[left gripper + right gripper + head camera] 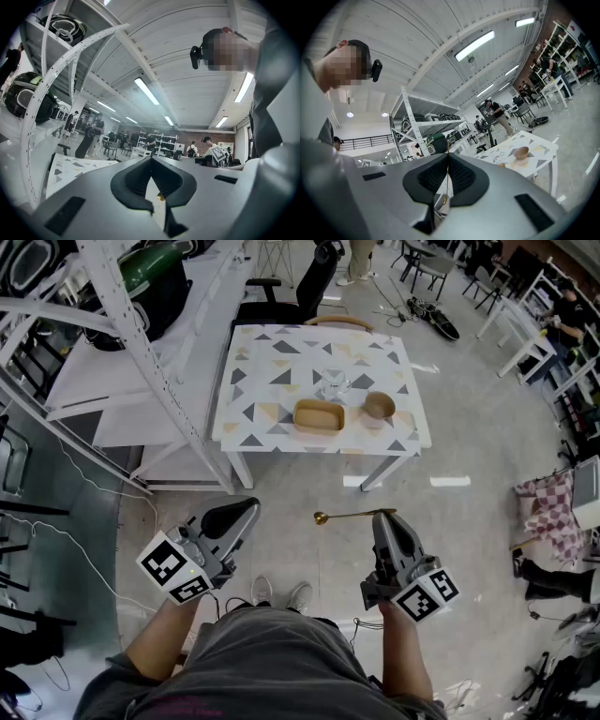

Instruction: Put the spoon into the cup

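In the head view my right gripper (383, 517) is shut on the handle of a gold spoon (349, 516), held level above the floor with its bowl pointing left. The right gripper view shows the thin spoon (447, 180) pinched between the closed jaws. My left gripper (247, 510) is shut with nothing in it; in its own view the jaws (151, 161) meet. Ahead, on the triangle-patterned table (258, 390), stand a small wooden cup (379, 406), a clear glass (331, 384) and a wooden tray (319, 416). Both grippers are well short of the table.
A white metal shelving rack (141, 352) with dark cases runs along the left. A black office chair (305, 287) stands behind the table. Cables (56, 531) trail on the floor at the left. A checked cloth (548, 507) lies at the right.
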Demonstrator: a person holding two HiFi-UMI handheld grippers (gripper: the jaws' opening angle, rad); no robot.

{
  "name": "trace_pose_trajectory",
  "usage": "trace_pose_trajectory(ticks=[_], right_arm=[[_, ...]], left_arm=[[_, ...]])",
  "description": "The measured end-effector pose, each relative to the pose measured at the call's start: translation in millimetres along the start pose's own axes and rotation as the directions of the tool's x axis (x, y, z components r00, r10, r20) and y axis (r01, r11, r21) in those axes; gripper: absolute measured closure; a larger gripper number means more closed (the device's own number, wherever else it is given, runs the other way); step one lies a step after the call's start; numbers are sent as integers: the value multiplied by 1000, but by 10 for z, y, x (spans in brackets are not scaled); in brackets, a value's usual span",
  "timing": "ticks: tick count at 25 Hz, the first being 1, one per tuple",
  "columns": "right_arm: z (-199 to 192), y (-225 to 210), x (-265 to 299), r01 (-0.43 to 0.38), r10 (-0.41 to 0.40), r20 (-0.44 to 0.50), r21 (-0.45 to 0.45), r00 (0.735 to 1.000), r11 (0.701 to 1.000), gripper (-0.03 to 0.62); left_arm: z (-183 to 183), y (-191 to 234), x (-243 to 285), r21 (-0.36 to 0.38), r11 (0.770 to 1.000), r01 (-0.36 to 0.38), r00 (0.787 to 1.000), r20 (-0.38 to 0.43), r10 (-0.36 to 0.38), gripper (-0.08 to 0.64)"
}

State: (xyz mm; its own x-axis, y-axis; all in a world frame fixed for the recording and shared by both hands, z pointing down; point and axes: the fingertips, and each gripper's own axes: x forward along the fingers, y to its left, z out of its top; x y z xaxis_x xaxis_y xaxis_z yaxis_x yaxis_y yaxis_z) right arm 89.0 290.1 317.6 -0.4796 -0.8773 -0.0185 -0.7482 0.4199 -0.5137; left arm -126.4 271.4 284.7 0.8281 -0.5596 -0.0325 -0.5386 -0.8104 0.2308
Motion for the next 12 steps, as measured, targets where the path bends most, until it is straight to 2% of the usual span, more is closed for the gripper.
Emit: trace_pose_trajectory(ticks=[12], right_arm=[[-31,-85,-67,-12,12,-22,-29,1000,1000,569]], left_arm=[[-88,-98,102,-5,1000,-2,1000,-4,2,545]])
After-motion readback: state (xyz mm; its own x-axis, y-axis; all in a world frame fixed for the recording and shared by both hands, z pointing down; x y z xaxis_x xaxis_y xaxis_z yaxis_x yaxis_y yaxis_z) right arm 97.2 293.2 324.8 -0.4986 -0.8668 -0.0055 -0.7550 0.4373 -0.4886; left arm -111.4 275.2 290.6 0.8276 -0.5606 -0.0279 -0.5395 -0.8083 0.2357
